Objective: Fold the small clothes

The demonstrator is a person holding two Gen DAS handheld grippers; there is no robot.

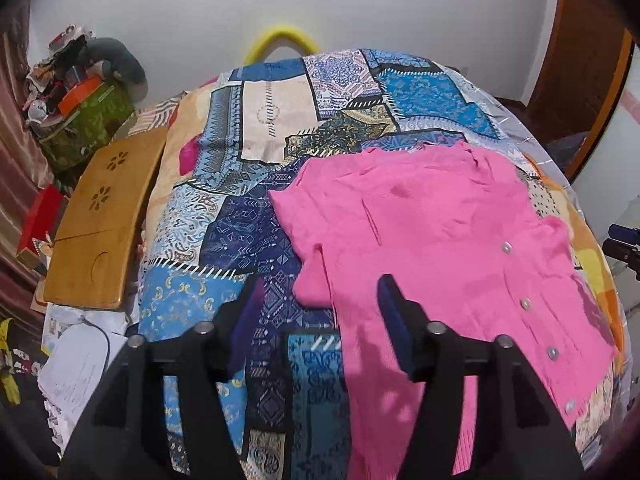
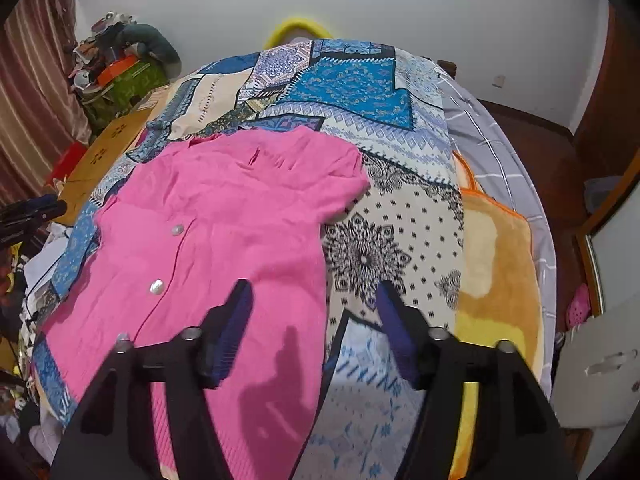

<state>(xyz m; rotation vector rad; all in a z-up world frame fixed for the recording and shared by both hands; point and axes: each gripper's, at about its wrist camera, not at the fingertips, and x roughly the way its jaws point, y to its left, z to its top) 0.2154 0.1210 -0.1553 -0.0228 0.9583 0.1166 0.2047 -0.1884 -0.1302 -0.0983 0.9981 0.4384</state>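
A small pink buttoned cardigan lies spread flat, front up, on a patchwork bedspread. It also shows in the right wrist view. My left gripper is open and empty above the cardigan's left side edge, below its left sleeve. My right gripper is open and empty above the cardigan's right side edge, below its right sleeve. Both hover above the cloth, holding nothing. The other gripper shows at the edge of each view.
A wooden lap tray lies left of the bed, with papers below it. A green box with clutter stands at the far left. An orange blanket lies at the right. A yellow ring is behind the bed.
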